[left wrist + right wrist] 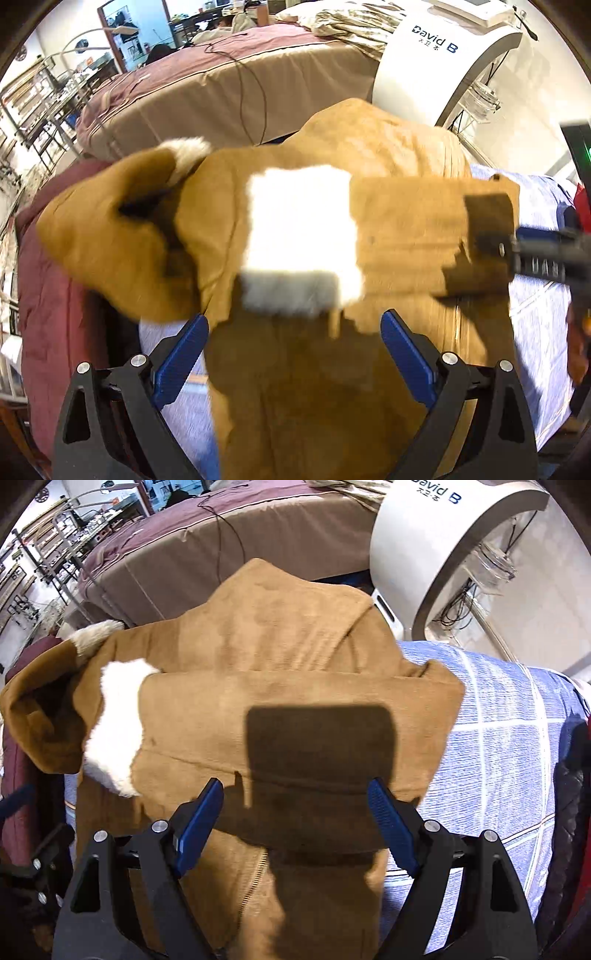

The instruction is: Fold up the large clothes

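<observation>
A blue checked sheet [498, 738] covers the near bed; behind stand a brown-covered bed [221, 96] and a white "David B" machine [436, 66].

A tan suede coat [280, 657] lies spread on a bed covered with a blue checked sheet [491, 738]. One sleeve is folded across the coat's body, its white fleece cuff [114, 723] lying toward the left. A metal zipper [255, 882] runs down the coat's lower part. The right hand-held gripper [295, 812] sits over the coat, its blue-padded fingers [391, 827] spread wide with nothing between them, and casts a dark shadow on the suede. Behind stand a white curved machine [436, 535] lettered "David B" and a second bed in a maroon cover [258, 524].
</observation>
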